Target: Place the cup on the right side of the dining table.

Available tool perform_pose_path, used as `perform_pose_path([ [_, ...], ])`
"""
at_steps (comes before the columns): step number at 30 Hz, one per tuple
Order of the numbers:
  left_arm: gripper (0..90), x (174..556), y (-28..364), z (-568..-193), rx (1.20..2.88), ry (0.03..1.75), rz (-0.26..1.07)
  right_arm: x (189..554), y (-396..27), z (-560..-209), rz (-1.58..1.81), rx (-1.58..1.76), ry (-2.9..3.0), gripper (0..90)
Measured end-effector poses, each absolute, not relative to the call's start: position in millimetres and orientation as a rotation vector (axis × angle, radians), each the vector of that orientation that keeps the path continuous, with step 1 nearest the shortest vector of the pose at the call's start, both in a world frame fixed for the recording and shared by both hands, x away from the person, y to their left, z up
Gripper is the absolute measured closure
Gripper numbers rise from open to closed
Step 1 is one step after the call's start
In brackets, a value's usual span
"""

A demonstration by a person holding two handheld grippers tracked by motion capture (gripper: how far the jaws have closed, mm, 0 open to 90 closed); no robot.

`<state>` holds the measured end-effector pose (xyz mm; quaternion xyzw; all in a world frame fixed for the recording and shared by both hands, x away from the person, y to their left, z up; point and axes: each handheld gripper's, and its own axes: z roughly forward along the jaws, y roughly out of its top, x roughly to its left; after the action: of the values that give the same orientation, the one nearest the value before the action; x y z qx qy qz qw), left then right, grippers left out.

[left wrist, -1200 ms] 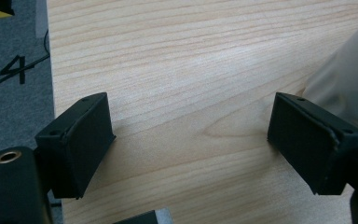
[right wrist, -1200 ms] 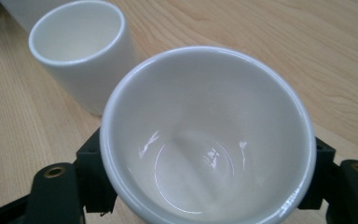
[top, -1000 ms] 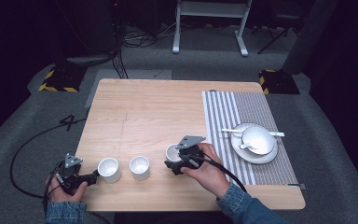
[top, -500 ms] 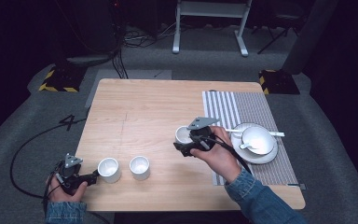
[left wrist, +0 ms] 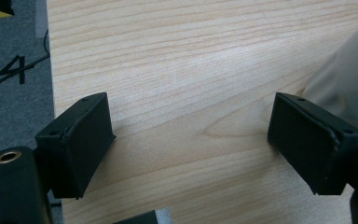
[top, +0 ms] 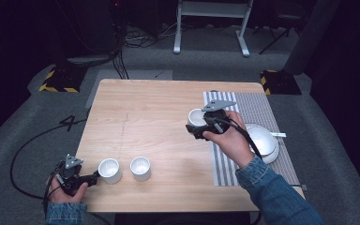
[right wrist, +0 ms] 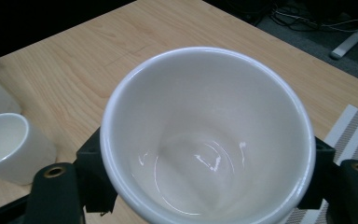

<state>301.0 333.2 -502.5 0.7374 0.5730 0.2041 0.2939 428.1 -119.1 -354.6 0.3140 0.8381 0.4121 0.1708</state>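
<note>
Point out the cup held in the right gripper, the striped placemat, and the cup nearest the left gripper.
held cup (right wrist: 205,140): right gripper view, on its inner wall.
striped placemat (top: 225,164): high view, on its bare near-left stripes.
cup nearest the left gripper (top: 108,169): high view, on its rim and side.

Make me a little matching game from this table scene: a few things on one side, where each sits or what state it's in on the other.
Things:
1. right gripper
2. left gripper
3. striped mat
4. two cups

States:
A. jaws apart over bare wood
B. stand side by side near the table's front edge
C. shut on a white cup
D. lies under a plate

Pairs: 1-C, 2-A, 3-D, 4-B
</note>
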Motion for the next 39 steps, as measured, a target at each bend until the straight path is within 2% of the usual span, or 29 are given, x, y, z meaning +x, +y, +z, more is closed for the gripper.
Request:
perform_pose_path([
  [21,14.2,301.0,333.3,-502.5,1.964,1.526,0.543,493.8,-171.5,-334.7,1.129,0.983,2.278,27.1],
  [30,14.2,301.0,333.3,-502.5,1.964,1.525,0.543,520.7,-181.6,-342.1,1.138,1.018,2.245,27.1],
  [39,14.2,301.0,333.4,-502.5,1.964,1.525,0.543,554.8,-205.9,-370.5,1.066,1.057,2.201,27.1],
])
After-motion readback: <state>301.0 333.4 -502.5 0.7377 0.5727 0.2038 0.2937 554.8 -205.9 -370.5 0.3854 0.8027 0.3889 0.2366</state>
